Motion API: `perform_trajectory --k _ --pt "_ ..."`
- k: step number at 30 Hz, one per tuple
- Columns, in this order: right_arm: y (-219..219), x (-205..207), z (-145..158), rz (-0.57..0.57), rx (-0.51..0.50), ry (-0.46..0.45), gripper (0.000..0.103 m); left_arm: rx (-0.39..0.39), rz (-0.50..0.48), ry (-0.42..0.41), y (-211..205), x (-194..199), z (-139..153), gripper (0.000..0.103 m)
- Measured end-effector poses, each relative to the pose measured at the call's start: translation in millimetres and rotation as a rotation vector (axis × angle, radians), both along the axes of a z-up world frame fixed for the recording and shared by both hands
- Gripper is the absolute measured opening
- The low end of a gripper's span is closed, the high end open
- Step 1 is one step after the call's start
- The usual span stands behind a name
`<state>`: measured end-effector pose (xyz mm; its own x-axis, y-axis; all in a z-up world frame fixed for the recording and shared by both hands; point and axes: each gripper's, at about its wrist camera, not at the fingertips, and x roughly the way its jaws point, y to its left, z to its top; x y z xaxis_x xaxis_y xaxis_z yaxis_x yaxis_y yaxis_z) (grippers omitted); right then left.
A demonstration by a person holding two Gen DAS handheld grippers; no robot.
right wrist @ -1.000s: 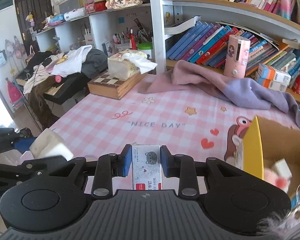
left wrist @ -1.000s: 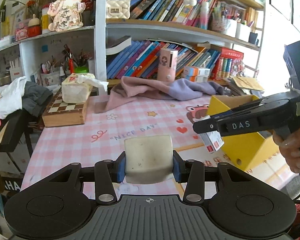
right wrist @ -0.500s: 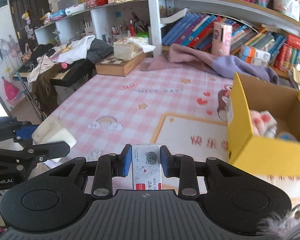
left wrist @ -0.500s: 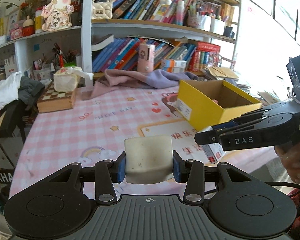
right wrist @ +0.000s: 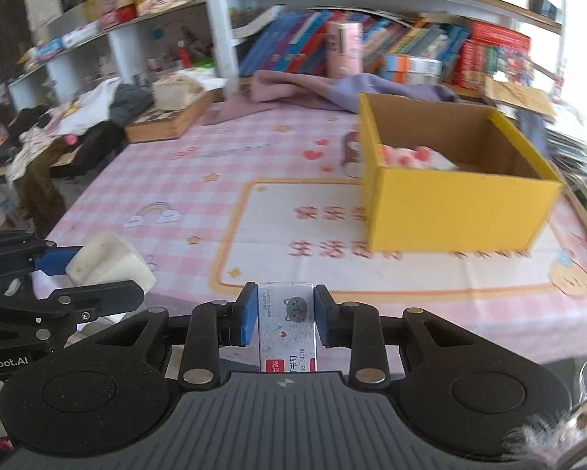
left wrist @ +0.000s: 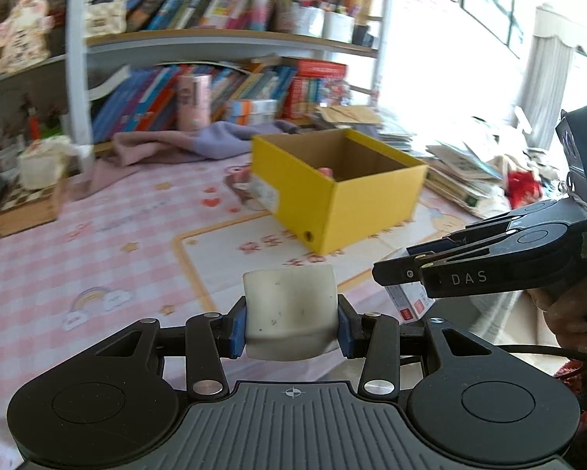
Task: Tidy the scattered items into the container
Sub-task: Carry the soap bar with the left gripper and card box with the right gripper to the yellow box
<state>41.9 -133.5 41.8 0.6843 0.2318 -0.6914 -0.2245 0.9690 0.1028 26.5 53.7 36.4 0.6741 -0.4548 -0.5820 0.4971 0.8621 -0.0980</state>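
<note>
You have both loads in hand but neither is in the yellow box (right wrist: pixel 458 199) yet. Your left gripper (left wrist: pixel 291 315) is clamped on a whitish eraser-like block (left wrist: pixel 289 309), pads pressing its two sides, low in the centre of the left wrist view. Your right gripper (right wrist: pixel 286 319) is closed tight on a small staple box (right wrist: pixel 287 325) with a cat drawing, bottom centre of the right wrist view. Both are held above the near edge of the desk (right wrist: pixel 215 180), with the yellow box farther off: upper right of the right wrist view, centre right of the left one.

Something pink and white (right wrist: pixel 411 156) already lies inside the box, so part of the tidying looks done. The pink checked cloth in front of the box shows no other loose items, so these two drops may be the last, though that is only a judgement.

The box's near wall hides most of its floor, so you cannot count what is in it. A roundish thing (right wrist: pixel 352 152) just left of the box is half covered and too blurred to name. The shelves behind are smeared by motion.
</note>
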Motion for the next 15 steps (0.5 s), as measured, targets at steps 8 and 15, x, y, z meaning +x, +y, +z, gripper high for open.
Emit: perform_trajectory --k 8,15 --pt "-40.8 -16.9 -2.3 -0.139 -0.010 0.011 0.028 -0.008 -0.137 0.005 -40.0 8.9 -2.7 0.042" --pt "-81.1 -21.5 -4.1 -0.243 -0.014 0.019 0.028 -0.008 -0.229 0.010 -77.3 22.9 -4.6 0.041"
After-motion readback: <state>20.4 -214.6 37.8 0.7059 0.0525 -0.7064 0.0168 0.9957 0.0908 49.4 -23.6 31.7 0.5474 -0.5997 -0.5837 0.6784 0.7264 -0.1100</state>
